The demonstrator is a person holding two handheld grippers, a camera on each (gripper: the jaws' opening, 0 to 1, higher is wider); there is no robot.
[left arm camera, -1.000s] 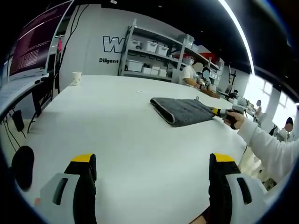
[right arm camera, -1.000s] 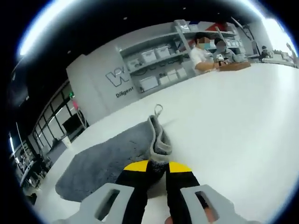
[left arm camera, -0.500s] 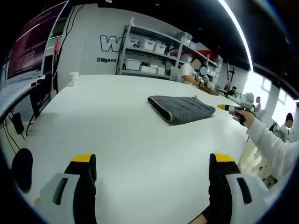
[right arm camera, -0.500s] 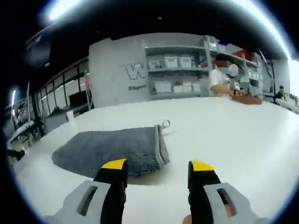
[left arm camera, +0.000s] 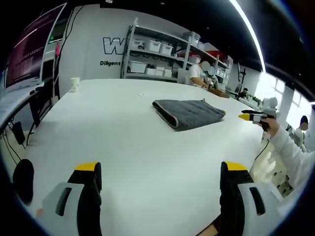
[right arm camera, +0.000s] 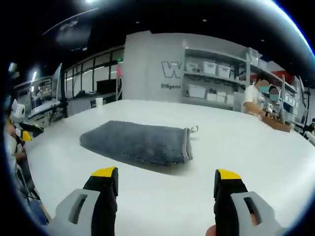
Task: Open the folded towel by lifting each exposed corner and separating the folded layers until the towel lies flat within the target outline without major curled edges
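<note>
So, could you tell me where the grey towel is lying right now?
The grey towel lies folded on the white table, ahead of the open right gripper, apart from both grippers.

Wall lettering (left arm camera: 114, 46): a large outlined "W" stands on the white back wall, cut off by the shelf rack (left arm camera: 162, 54). Beneath it, smaller dark letters read "Diligent" in the left gripper view (the word ends at the rack upright). In the right gripper view the same "W" and smaller line (right arm camera: 173, 69) appear. The monitor (left arm camera: 32, 46) carries text lines too small to read.
</note>
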